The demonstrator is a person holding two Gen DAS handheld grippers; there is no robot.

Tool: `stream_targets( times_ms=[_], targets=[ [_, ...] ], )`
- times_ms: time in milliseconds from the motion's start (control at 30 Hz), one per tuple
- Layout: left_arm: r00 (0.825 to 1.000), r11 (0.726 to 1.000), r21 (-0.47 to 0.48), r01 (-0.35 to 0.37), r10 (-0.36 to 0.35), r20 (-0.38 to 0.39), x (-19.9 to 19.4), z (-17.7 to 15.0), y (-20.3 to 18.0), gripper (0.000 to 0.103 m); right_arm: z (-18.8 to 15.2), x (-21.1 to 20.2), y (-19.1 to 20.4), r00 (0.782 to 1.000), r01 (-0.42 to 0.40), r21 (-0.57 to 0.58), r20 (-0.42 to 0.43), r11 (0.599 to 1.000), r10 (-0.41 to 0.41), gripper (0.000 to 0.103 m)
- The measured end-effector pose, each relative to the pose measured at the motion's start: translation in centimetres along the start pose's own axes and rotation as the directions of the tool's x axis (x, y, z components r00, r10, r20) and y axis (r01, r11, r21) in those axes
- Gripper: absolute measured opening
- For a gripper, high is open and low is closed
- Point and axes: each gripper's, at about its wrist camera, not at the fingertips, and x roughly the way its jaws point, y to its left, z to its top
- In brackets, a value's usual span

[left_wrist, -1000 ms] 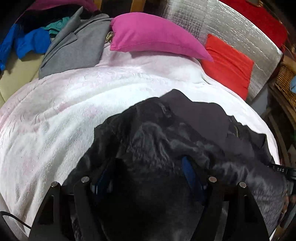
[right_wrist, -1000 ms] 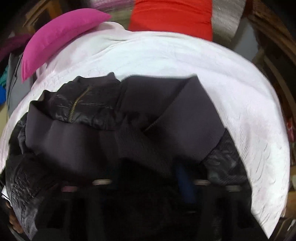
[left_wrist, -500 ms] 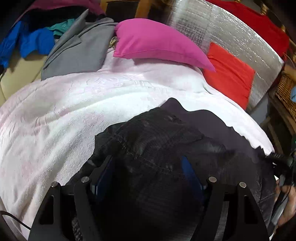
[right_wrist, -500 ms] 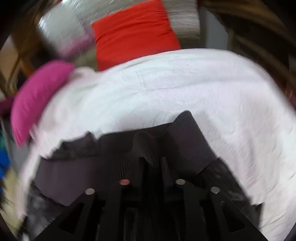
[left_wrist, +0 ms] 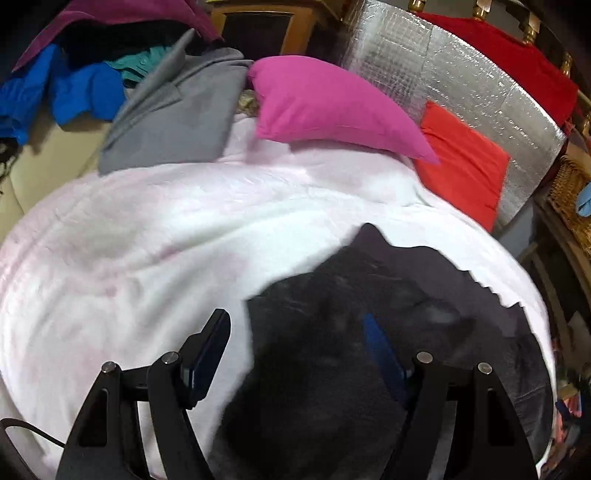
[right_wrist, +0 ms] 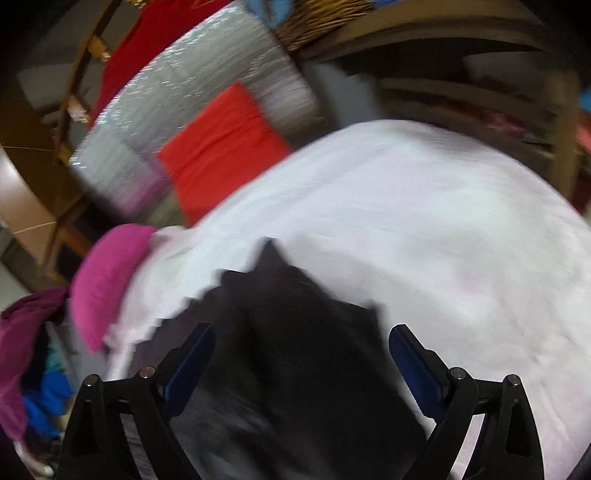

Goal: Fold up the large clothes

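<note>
Clothes heap: at far left in the left wrist view, blue garments (left_wrist: 74, 92), a teal piece and a maroon cloth (left_wrist: 122, 14) are piled behind a grey garment (left_wrist: 173, 122) that spills onto the bed's edge.
Pink pillow (left_wrist: 332, 107): lies at the head of the white blanket (left_wrist: 147, 240), just beside the grey garment.
Headboard side: a silver quilted panel (left_wrist: 454, 74) stands behind a red cushion (left_wrist: 465, 173); a red cloth (left_wrist: 517, 59) hangs over the top.
Wicker basket (left_wrist: 572, 206): at the right edge, off the bed.
Black jacket (left_wrist: 351, 332): the task's garment, bunched on the blanket's near right part in the left wrist view, blurred.
Left gripper (left_wrist: 295, 339): jaws stand apart; the left finger sits over bare blanket, the right finger overlaps the jacket, whose edge lies between them. No pad visibly presses the fabric.
Right gripper (right_wrist: 303, 350): jaws are opening wide, the jacket (right_wrist: 295, 350) lying between the fingers without either pad pressing it.
In the way: nothing lies on top of the jacket; bare blanket surrounds it.
Left wrist view only: the grey garment and most of the heap.
Right wrist view only: wooden shelving (right_wrist: 480, 92) beyond the bed's far side, heavily blurred, and the blanket (right_wrist: 443, 221) to the jacket's right.
</note>
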Motion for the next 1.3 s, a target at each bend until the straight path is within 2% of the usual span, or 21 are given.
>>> stream_targets(
  times_ms=[67, 100, 167, 233, 267, 333, 367, 400, 467, 533, 633, 733, 767, 800, 867, 933, 1000, 1067, 1133, 1233, 1300],
  targets=[
    [0.999, 1.0, -0.007, 0.007, -0.007, -0.037, 0.5, 0.0, 0.7, 0.075, -1.2, 0.5, -1.2, 0.999, 0.02, 0.019, -0.033, 1.0, -0.02, 0.096],
    [0.997, 1.0, -0.02, 0.022, -0.024, -0.074, 1.0, -0.2, 1.3, 0.076, -1.5, 1.1, -1.4, 0.997, -0.012, 0.038, -0.081, 0.999, 0.015, 0.095],
    [0.988, 0.997, -0.05, 0.055, -0.061, -0.14, 2.1, -0.5, 2.0, 0.076, -1.6, 1.9, -1.0, 0.992, -0.054, 0.04, -0.109, 0.998, 0.058, 0.095],
    [0.976, 0.993, -0.085, 0.078, -0.093, -0.196, 3.4, -0.9, 2.5, 0.076, -2.4, 2.9, 0.2, 0.992, 0.037, -0.056, -0.119, 0.998, -0.043, 0.085],
    [0.974, 0.992, -0.096, 0.08, -0.099, -0.205, 3.7, -1.1, 2.5, 0.075, -2.7, 3.4, 0.4, 0.99, 0.058, -0.083, -0.127, 0.995, -0.068, 0.074],
    [0.975, 0.991, -0.102, 0.083, -0.102, -0.2, 4.1, -1.2, 2.4, 0.075, -2.9, 3.6, 0.2, 0.991, 0.046, -0.067, -0.121, 0.997, -0.054, 0.068],
    [0.977, 0.992, -0.097, 0.087, -0.104, -0.186, 4.1, -1.2, 2.2, 0.062, -2.7, 3.2, 0.1, 0.993, 0.035, -0.056, -0.111, 0.998, -0.042, 0.057],
    [0.977, 0.991, -0.094, 0.094, -0.11, -0.18, 4.2, -1.2, 2.0, 0.042, -2.4, 2.4, -0.1, 0.997, 0.02, -0.044, -0.079, 0.999, -0.024, 0.045],
    [0.979, 0.991, -0.095, 0.093, -0.108, -0.17, 4.1, -1.1, 1.7, 0.04, -1.9, 1.5, -0.1, 1.0, -0.007, -0.031, -0.023, 0.999, 0.006, 0.04],
    [0.982, 0.993, -0.091, 0.07, -0.085, -0.168, 4.4, -1.2, 1.7, 0.04, -1.8, 1.0, -0.4, 1.0, 0.0, -0.054, 0.015, 0.999, 0.001, 0.04],
    [0.982, 0.995, -0.09, 0.044, -0.059, -0.179, 4.8, -1.3, 1.9, 0.04, -2.4, 3.2, -0.6, 0.997, 0.076, -0.076, -0.023, 0.994, -0.078, 0.04],
    [0.985, 0.997, -0.068, 0.027, -0.038, -0.168, 4.1, -1.4, 1.8, 0.041, -1.9, 3.3, -1.4, 0.998, 0.045, 0.004, -0.048, 0.999, -0.045, 0.045],
    [0.987, 0.998, -0.061, 0.02, -0.03, -0.16, 3.9, -1.4, 1.8, 0.041, -1.8, 2.8, -1.5, 0.999, 0.034, 0.022, -0.041, 0.999, -0.033, 0.052],
    [0.991, 0.999, -0.04, 0.009, -0.014, -0.135, 3.2, -1.4, 1.6, 0.041, -1.6, 2.1, -1.5, 0.999, 0.022, 0.038, -0.025, 0.999, -0.022, 0.063],
    [0.996, 1.0, 0.013, -0.018, 0.019, -0.093, 2.0, -1.5, 1.1, 0.041, -1.5, 0.3, -1.5, 0.999, 0.003, 0.055, 0.036, 0.998, -0.005, 0.075],
    [0.998, 0.996, 0.076, -0.042, 0.045, -0.033, 0.3, -1.7, 0.2, 0.043, -1.5, -1.6, -0.9, 0.995, -0.012, 0.046, 0.101, 0.999, 0.007, 0.075],
    [0.997, 0.99, 0.128, -0.067, 0.063, 0.033, -1.2, -2.2, -0.5, 0.05, -1.7, -2.9, -0.6, 0.989, -0.026, 0.031, 0.145, 0.999, 0.022, 0.076],
    [0.99, 0.978, 0.179, -0.107, 0.089, 0.106, -2.9, -2.8, -1.2, 0.051, -2.2, -4.1, 0.3, 0.983, -0.07, 0.005, 0.173, 0.998, 0.068, 0.076],
    [0.983, 0.97, 0.214, -0.114, 0.079, 0.165, -4.4, -3.4, -1.8, 0.052, -3.2, -5.8, 1.1, 0.97, -0.129, -0.036, 0.203, 0.991, 0.134, 0.076],
    [0.978, 0.968, 0.229, -0.099, 0.052, 0.2, -5.7, -3.8, -2.2, 0.052, -5.0, -7.1, 3.3, 0.959, -0.159, -0.137, 0.215, 0.978, 0.186, 0.074],
    [0.977, 0.967, 0.24, -0.091, 0.039, 0.211, -6.4, -4.2, -2.7, 0.052, -6.0, -6.9, 4.8, 0.961, -0.172, -0.182, 0.184, 0.968, 0.206, 0.073]
  ],
)
